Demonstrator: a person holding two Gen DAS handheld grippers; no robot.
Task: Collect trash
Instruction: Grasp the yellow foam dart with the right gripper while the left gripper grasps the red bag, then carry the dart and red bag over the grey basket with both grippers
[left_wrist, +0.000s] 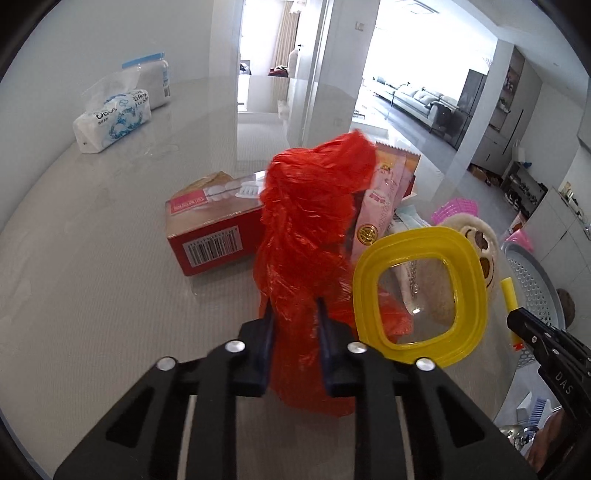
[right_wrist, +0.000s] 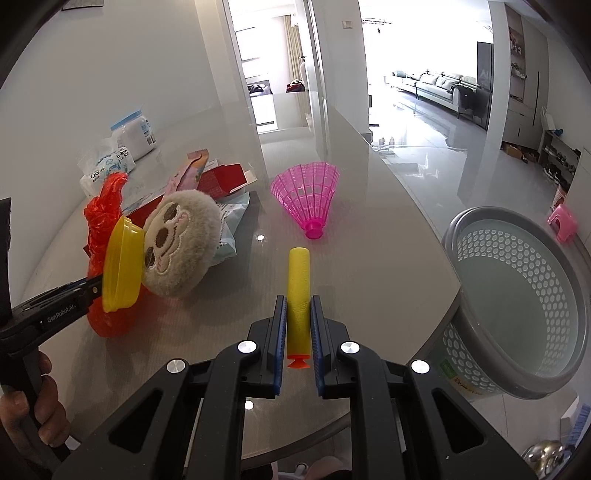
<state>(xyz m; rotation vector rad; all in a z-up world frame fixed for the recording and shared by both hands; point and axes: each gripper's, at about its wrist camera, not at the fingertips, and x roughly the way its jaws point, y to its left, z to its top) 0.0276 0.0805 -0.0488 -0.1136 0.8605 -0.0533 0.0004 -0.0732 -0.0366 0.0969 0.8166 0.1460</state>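
Observation:
A crumpled red plastic bag stands on the glossy table, and my left gripper is shut on its lower part, with both blue pads pressed into the plastic. From the right wrist view the same bag and left gripper sit at the left. My right gripper is shut on a yellow foam dart with an orange suction tip, held just above the table. In the left wrist view that dart and the right gripper appear at the right edge.
A yellow lid leans against a plush toy beside the bag. Behind lie a red box, a pink snack wrapper, a tissue pack and a jar. A pink shuttlecock lies mid-table. A grey perforated basket stands off the table's right edge.

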